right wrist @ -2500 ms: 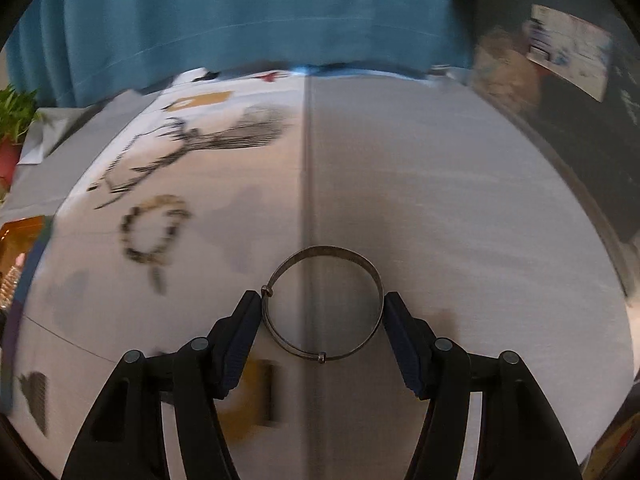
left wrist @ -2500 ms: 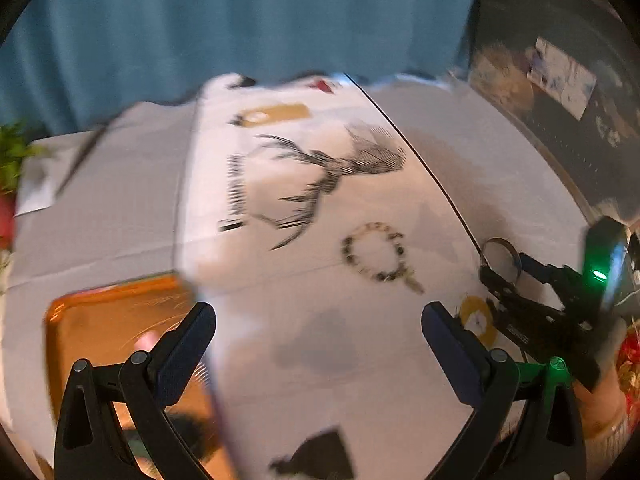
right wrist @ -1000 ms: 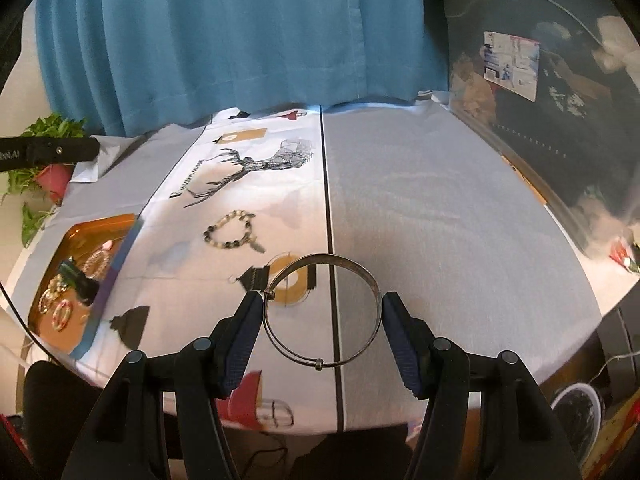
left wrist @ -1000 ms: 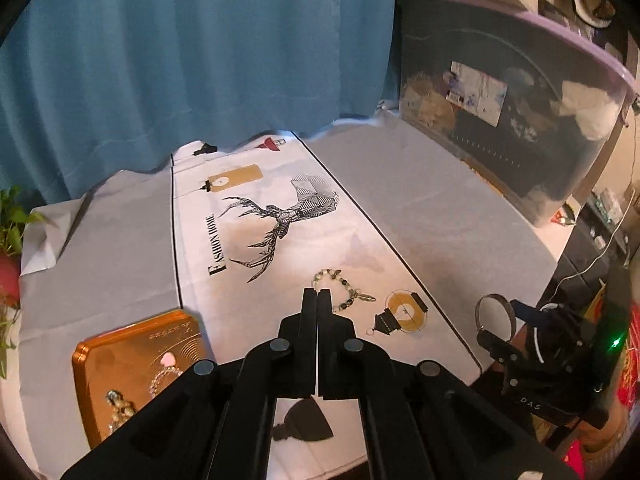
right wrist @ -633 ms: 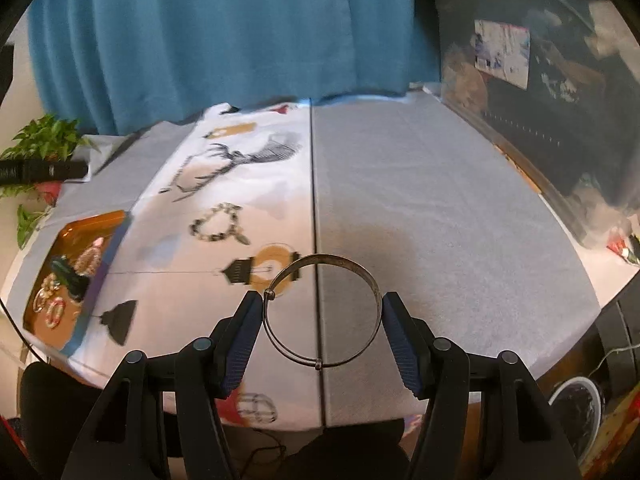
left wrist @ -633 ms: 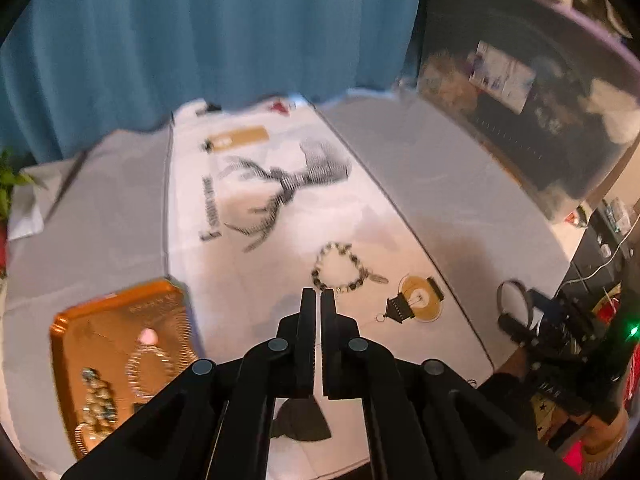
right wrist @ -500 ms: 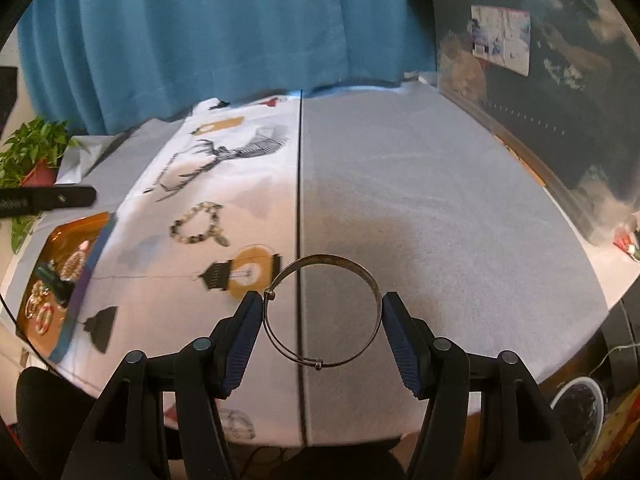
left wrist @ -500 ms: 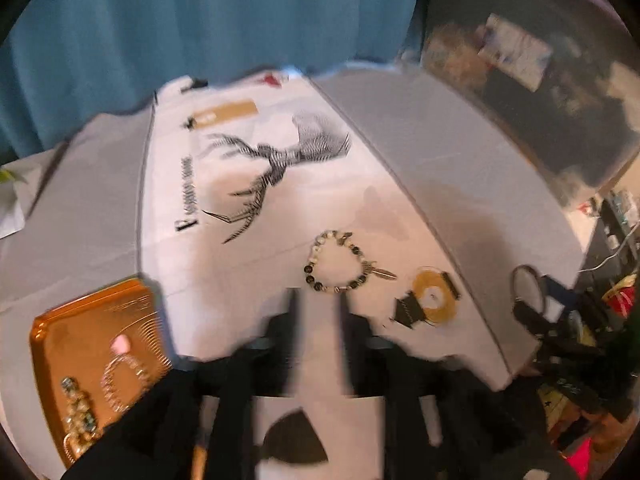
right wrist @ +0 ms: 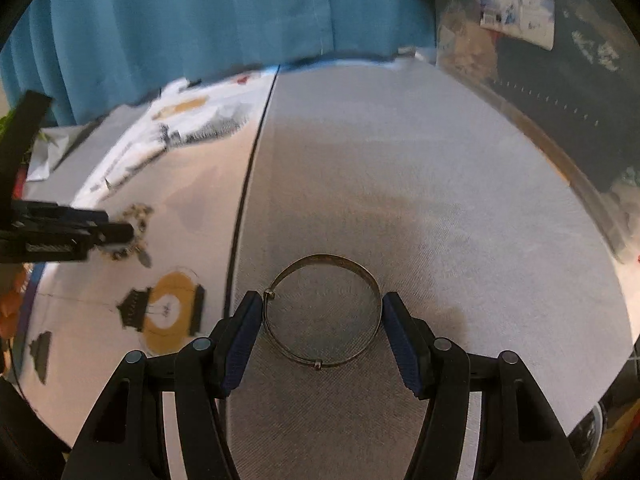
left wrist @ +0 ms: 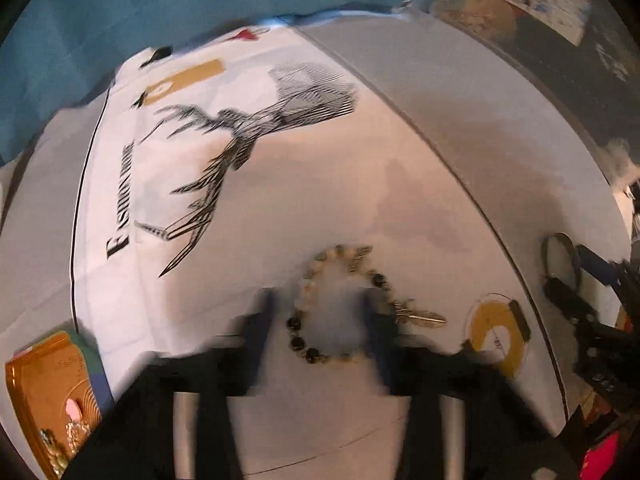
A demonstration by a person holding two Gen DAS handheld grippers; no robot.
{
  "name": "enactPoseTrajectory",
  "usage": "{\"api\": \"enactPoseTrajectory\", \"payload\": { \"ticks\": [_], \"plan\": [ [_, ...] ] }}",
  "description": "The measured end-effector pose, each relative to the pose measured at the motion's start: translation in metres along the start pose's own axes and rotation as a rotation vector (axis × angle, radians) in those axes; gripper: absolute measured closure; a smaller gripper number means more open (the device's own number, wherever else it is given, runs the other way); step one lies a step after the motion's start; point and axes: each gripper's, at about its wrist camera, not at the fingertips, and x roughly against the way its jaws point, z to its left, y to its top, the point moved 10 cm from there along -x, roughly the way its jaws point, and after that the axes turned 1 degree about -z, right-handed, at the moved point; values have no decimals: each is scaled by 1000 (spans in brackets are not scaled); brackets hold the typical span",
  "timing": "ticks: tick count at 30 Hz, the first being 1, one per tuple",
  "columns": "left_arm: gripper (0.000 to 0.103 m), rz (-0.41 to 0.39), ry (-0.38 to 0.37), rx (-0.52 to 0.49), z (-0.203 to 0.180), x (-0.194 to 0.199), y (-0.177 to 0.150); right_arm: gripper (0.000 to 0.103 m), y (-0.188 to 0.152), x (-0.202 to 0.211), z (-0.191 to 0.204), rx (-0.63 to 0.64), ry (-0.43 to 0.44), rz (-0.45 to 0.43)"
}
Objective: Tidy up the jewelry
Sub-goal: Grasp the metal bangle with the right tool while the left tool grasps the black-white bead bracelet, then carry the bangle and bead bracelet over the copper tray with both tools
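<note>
A beaded bracelet (left wrist: 340, 304) with a feather charm lies on the white deer-print cloth (left wrist: 248, 184). My left gripper (left wrist: 320, 320) is open, blurred by motion, with its fingers on either side of the bracelet, low over the cloth. My right gripper (right wrist: 322, 320) is shut on a thin metal bangle (right wrist: 322, 312) and holds it above the grey cloth. The right gripper with the bangle also shows in the left wrist view (left wrist: 568, 276). The left gripper shows at the left of the right wrist view (right wrist: 100, 234), over the beaded bracelet (right wrist: 136, 236).
An orange tray (left wrist: 44, 396) holding several pieces of jewelry sits at the lower left. A yellow printed circle (left wrist: 498, 336) marks the cloth right of the bracelet. A blue curtain (right wrist: 200, 20) hangs behind the table. A dark storage bin (right wrist: 560, 80) stands at the right.
My left gripper has opened and come down and forward around the beaded bracelet. My right gripper still holds the bangle and has dropped closer to the grey cloth.
</note>
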Motion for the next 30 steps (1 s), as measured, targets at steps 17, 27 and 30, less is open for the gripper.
{"api": "enactPoseTrajectory", "payload": {
  "ticks": [17, 27, 30],
  "plan": [
    [96, -340, -47, 59, 1, 223, -14, 41, 22, 112, 49, 42, 39, -152],
    [96, -387, 64, 185, 71, 301, -116, 41, -32, 201, 146, 167, 194, -181],
    [96, -389, 85, 223, 86, 311, -151, 41, -50, 216, 173, 206, 233, -180]
  ]
}}
